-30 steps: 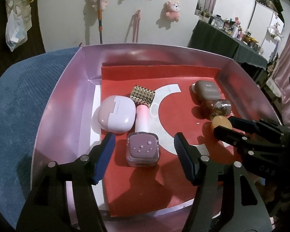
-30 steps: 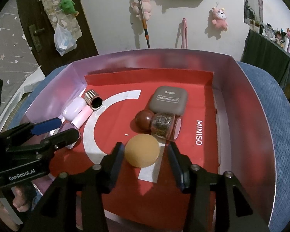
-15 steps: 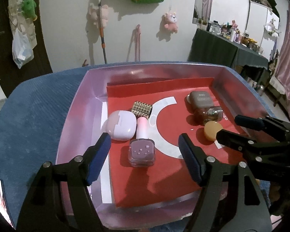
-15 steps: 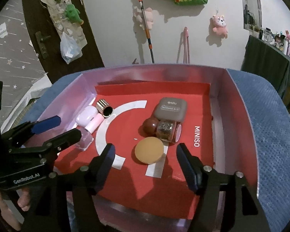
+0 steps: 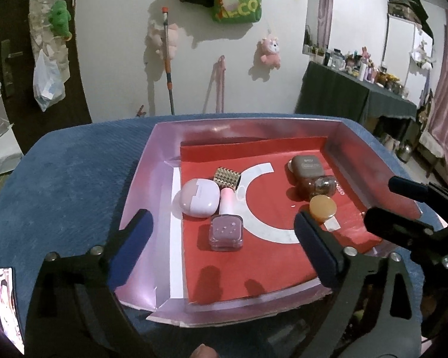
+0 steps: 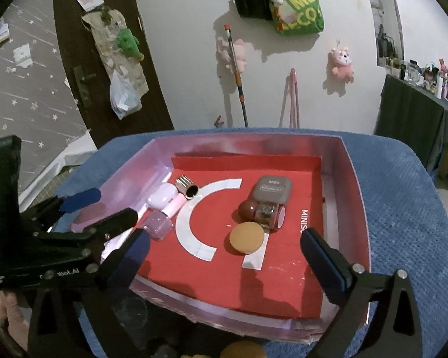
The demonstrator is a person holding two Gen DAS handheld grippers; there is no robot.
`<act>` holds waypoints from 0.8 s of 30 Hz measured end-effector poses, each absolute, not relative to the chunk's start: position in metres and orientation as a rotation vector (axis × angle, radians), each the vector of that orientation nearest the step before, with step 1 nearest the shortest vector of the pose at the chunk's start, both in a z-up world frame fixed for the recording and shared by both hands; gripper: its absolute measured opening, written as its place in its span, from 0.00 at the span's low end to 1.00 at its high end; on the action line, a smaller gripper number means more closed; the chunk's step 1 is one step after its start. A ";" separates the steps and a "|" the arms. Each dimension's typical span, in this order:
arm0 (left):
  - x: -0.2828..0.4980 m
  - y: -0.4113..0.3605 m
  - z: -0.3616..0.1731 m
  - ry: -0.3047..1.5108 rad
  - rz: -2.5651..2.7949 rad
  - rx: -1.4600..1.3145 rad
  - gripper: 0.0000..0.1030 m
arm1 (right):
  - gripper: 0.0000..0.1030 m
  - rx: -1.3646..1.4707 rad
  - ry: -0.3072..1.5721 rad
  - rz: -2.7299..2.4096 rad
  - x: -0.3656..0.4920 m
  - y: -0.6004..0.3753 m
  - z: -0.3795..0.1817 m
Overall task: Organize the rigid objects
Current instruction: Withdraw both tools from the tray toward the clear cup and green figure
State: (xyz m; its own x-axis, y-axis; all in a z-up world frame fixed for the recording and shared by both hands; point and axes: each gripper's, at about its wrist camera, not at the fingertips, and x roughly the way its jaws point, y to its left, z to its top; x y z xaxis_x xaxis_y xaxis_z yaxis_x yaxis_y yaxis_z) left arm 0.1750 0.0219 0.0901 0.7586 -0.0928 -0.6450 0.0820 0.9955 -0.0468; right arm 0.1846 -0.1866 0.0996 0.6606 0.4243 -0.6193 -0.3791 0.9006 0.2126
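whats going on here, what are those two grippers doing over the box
A person holds a gripper in each hand over a pink box lined in red. Neither holds anything: the left gripper and the right gripper have jaws opening. In the box lie a purple nail polish bottle, a white case, a tan round puff, a small glitter jar and a grey compact.

Pink plush toy (image 5: 269, 50) and mop (image 6: 236, 71) against white wall (image 6: 188, 44)
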 end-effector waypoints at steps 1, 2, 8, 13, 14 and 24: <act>0.173 0.023 0.091 0.700 -0.096 -0.021 0.94 | 1.00 0.071 0.711 0.456 0.182 -0.187 0.101; 0.172 0.024 0.092 0.696 -0.097 -0.029 0.94 | 1.00 0.075 0.703 0.457 0.180 -0.188 0.103; 0.161 0.027 0.095 0.674 -0.089 -0.052 1.00 | 1.00 0.062 0.658 0.458 0.164 -0.187 0.110; 0.151 0.027 0.096 0.662 -0.089 -0.062 1.00 | 1.00 0.055 0.606 0.449 0.147 -0.189 0.116; 0.148 0.027 0.095 0.660 -0.086 -0.062 1.00 | 1.00 0.053 0.596 0.447 0.142 -0.189 0.117; 0.124 0.028 0.096 0.654 -0.078 -0.079 1.00 | 1.00 0.066 0.559 0.460 0.113 -0.193 0.119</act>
State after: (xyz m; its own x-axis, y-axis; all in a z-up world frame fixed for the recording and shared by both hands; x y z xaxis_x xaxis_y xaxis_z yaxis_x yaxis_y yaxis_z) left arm 0.1240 0.0279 0.0956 0.7910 -0.0978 -0.6039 0.0478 0.9940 -0.0984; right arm 0.1128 -0.1926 0.1186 0.7489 0.4386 -0.4968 -0.4031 0.8965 0.1840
